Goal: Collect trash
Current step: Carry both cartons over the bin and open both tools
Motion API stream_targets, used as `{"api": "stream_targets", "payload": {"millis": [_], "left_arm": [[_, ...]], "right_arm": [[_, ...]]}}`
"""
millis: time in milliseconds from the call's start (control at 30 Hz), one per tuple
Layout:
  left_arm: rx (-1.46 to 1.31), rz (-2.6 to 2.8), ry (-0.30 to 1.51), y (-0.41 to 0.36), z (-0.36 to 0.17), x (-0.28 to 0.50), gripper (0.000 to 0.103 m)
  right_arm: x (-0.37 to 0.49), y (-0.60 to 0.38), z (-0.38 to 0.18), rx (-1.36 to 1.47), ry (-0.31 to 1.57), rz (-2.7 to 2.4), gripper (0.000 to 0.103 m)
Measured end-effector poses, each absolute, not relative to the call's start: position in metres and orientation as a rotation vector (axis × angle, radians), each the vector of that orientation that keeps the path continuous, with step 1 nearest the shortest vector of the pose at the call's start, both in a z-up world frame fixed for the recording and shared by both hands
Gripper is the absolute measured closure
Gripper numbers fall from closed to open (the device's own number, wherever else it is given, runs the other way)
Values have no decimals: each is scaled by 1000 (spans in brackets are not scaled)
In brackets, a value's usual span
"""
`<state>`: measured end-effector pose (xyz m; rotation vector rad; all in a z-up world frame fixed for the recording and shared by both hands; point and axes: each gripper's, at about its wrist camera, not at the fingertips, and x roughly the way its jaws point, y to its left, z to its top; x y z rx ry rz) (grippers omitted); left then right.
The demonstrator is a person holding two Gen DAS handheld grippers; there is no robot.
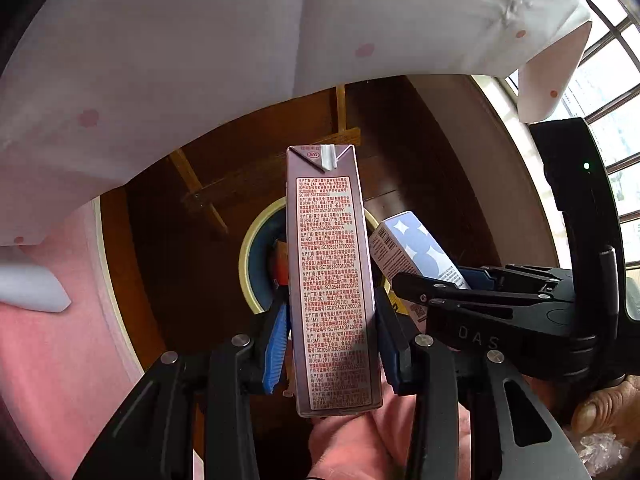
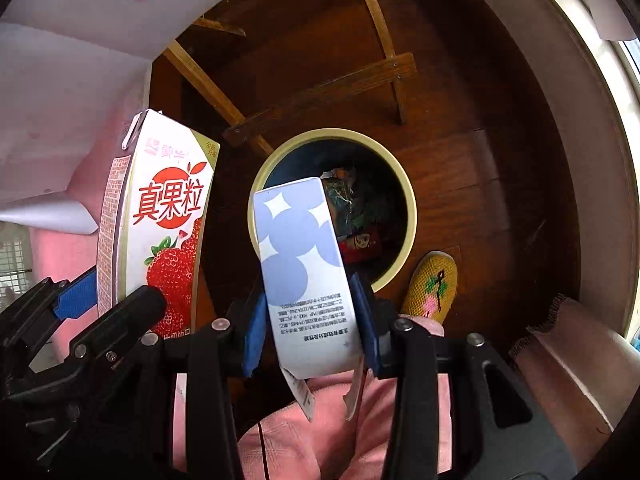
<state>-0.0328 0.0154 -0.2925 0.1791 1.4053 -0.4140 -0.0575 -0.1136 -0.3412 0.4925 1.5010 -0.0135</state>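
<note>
My left gripper (image 1: pixel 332 344) is shut on a strawberry milk carton (image 1: pixel 330 280), held upright with its printed side toward the camera. That carton (image 2: pixel 160 224) and the left gripper (image 2: pixel 108 300) also show at the left of the right wrist view. My right gripper (image 2: pixel 312 328) is shut on a white box with blue flower shapes (image 2: pixel 300 256), seen too in the left wrist view as the blue-and-white box (image 1: pixel 416 252) in the right gripper (image 1: pixel 440 284). Below both stands a round bin (image 2: pixel 408 200) with a cream rim and several wrappers inside; the bin (image 1: pixel 250 256) is partly hidden behind the carton.
A white cloth with pink dots (image 1: pixel 200 40) hangs over the table edge above. Wooden chair legs and rungs (image 2: pixel 320 88) stand on the dark wood floor (image 2: pixel 500 140). A yellow embroidered shoe (image 2: pixel 432 284) rests beside the bin. A person's pink-clothed legs (image 2: pixel 340 440) are below.
</note>
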Motion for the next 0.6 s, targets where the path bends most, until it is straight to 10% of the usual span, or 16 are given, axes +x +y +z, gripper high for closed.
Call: {"api": "stream_targets", "payload": {"millis": [133,300,600], "left_arm": [[198,-391,1422,14,-336,-24,62],[175,-285,1432,27,-364,-3,25],[134,-172,1369,58,-337,17,23]], "right_arm": [[-40,-119,-381,540,1505,-23,66],[-28,-125,-404,573,1484,-60,50],[-21,-121,-375,521,1443,-16,49]]}}
